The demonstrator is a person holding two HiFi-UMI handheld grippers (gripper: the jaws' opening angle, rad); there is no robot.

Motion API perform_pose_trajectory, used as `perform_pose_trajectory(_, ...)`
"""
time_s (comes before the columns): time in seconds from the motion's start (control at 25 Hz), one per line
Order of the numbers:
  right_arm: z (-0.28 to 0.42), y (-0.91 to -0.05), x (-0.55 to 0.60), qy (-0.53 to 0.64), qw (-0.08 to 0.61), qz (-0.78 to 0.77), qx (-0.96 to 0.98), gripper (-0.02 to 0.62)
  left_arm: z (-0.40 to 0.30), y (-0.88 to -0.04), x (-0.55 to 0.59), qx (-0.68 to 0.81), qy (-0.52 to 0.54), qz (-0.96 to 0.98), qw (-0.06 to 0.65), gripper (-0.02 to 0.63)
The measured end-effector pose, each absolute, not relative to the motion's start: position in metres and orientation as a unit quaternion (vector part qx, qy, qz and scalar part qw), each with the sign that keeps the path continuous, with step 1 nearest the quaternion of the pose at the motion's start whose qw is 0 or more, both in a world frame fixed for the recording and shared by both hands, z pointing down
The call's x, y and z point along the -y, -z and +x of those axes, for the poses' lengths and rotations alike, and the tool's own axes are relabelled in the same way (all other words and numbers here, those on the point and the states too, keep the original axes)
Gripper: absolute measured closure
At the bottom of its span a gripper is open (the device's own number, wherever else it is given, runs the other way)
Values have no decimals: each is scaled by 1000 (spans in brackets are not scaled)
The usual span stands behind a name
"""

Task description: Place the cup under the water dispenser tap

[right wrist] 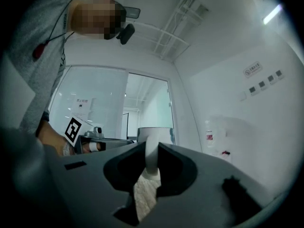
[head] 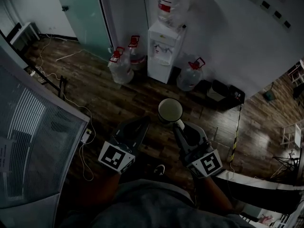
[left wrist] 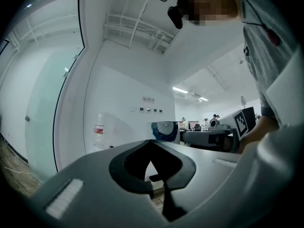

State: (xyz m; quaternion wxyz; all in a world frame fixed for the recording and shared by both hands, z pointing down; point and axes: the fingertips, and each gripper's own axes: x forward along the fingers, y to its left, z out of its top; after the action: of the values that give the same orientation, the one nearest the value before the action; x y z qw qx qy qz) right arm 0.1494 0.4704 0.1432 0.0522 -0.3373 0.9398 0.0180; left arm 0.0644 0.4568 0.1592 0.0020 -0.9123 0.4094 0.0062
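- Gripping the cup's handle, the right gripper has its jaws clamped on the white strip. The cup is held upright out in front, mouth up.
- Left gripper: jaws together, nothing between them. It is carried just left of the cup and does not touch it.
- Cup interior reads dark and bare from the head view, so it is probably empty. A blue pattern shows on its side in the left gripper view.
- Step in hand, as I judge it: carrying. The cup is in the air over the wood floor, well apart from the water dispenser, which stands against the far wall.
- Next move calls for closing that gap, then lowering the cup level into the tap recess, seating it under a tap, and only then parting the jaws.
- Inverted bottle on top of the dispenser: clear, red label, water level not readable.
- Three water jugs on the floor flank the dispenser, two to its left and one to its right. They have red caps and handles, and their fill cannot be told.
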Motion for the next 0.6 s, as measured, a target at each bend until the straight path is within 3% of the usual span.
perform_pose_trajectory(0.6, 86, -144, -344, -34, 39, -372, -927, 532, 14, -162, -331, -353, -6, -936, -5, 600)
